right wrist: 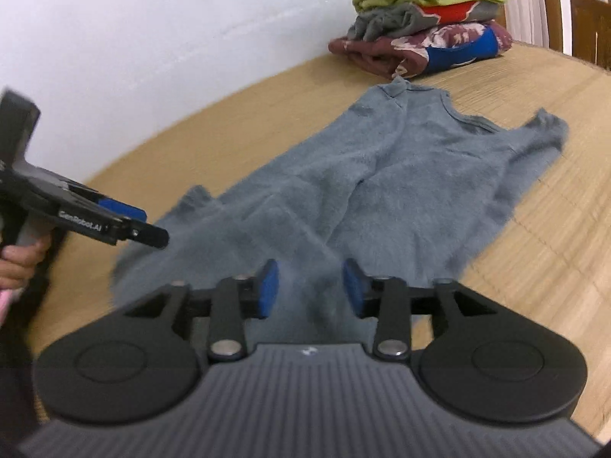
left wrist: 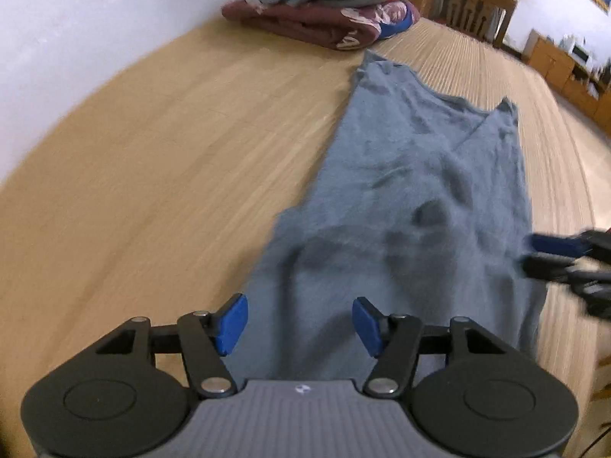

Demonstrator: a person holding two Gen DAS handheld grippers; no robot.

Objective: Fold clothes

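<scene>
**Grey-blue sleeveless top spread on wooden table, both grippers released above its near hem**

Left wrist view: Looking down along the left gripper (left wrist: 299, 324), blue pads spread wide, nothing between them, poised over the near end of a grey-blue sleeveless top (left wrist: 412, 191). Top lying lengthwise on the wooden table (left wrist: 152, 175), neckline and shoulder straps pointing toward the far edge, hem toward the camera. Surface rumpled, with soft ridges and a dark hollow mid-body. At the right edge of the picture, the right gripper (left wrist: 534, 253), blurred, jaws parted, beside the top's right side; contact impossible to judge. Near the far edge, against the white wall, a stack of folded clothes (left wrist: 336, 4): green on top, grey below, maroon print at the bottom. Wooden chair (left wrist: 473, 4) beyond.

Right wrist view: Right gripper (right wrist: 310, 290) with pads apart, cloth visible in the gap but not pinched. Left gripper (right wrist: 141, 225) entering from the left, held by a hand (right wrist: 19, 259), tips over the hem's left corner. Top flat, one armhole corner flaring toward the table's right edge.

Handling, as a judgement: light, limp knit, no stiffness, likely to sag and drag rather than slide cleanly. Not fragile. Best grasped at two hem corners or side seams, pinching both layers, then lifted together to keep the fold straight.
</scene>
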